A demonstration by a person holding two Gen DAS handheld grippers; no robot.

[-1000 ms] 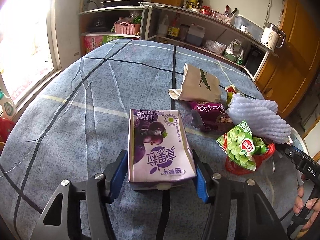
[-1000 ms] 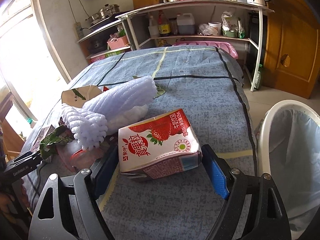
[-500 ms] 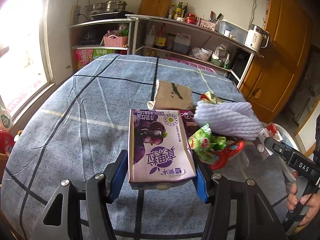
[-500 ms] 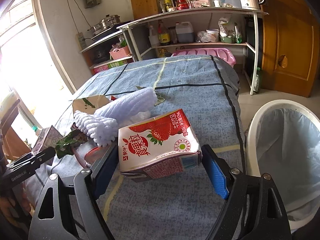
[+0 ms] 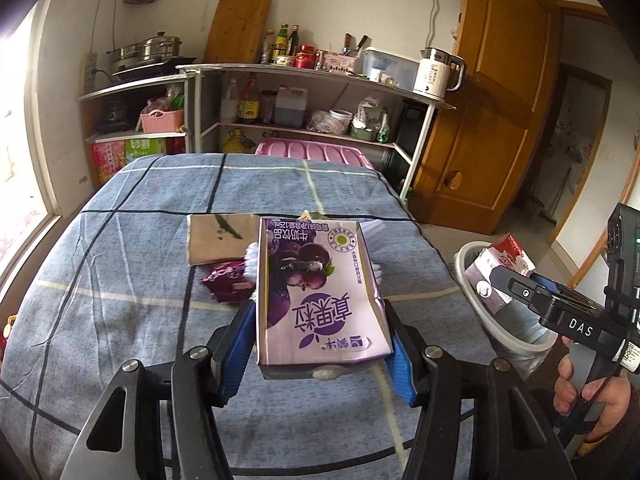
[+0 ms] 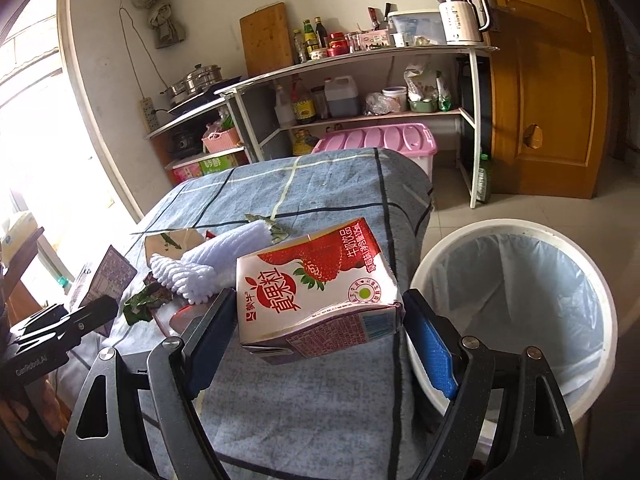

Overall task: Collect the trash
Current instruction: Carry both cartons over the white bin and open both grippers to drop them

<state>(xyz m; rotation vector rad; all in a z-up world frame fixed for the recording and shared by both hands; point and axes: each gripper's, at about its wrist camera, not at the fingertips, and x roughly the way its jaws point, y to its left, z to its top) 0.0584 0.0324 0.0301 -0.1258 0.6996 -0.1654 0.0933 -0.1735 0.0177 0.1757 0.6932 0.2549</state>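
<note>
My left gripper (image 5: 320,344) is shut on a purple grape milk carton (image 5: 320,292) and holds it above the blue checked table (image 5: 120,280). My right gripper (image 6: 320,332) is shut on a red strawberry milk carton (image 6: 316,292), held above the table's right edge beside the white lined trash bin (image 6: 516,300). In the left wrist view the right gripper holds the red carton (image 5: 508,258) over the bin (image 5: 480,304).
On the table lie a brown paper bag (image 5: 218,242), a purple wrapper (image 5: 228,286), a white foam net (image 6: 212,268), a green snack wrapper (image 6: 144,304) and a red lid (image 6: 180,316). Shelves (image 6: 360,80), a pink storage box (image 6: 380,140) and a wooden door (image 6: 552,80) stand behind.
Both grippers have lifted and swung right with their cartons. The right gripper has drawn close to the bin, and the bin has come into the left wrist view.
</note>
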